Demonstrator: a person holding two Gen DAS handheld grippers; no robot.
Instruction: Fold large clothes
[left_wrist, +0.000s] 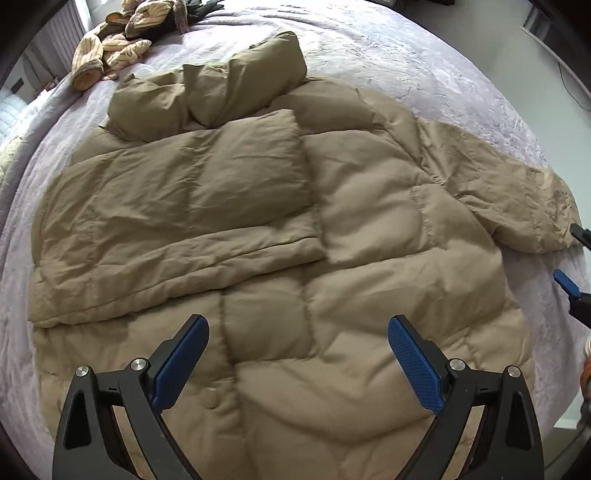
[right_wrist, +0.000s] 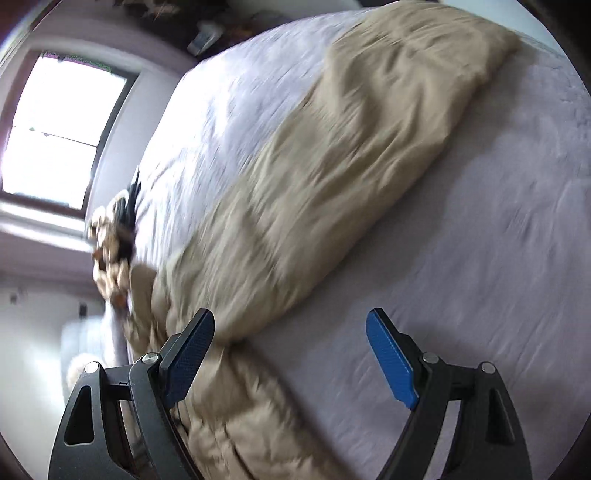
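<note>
A tan puffer jacket lies spread flat on the lavender bed cover. One sleeve is folded across its body, and the hood is bunched at the far end. The other sleeve stretches out to the right. My left gripper hangs open over the jacket's near hem with nothing between its fingers. My right gripper shows at the right edge, beside that sleeve's cuff. In the blurred right wrist view the right gripper is open and empty above the bed cover, with the outstretched sleeve running away from it.
A heap of striped beige clothes with a dark item lies at the bed's far left corner, also in the right wrist view as a heap. A bright window is beyond the bed. The floor drops off at the right.
</note>
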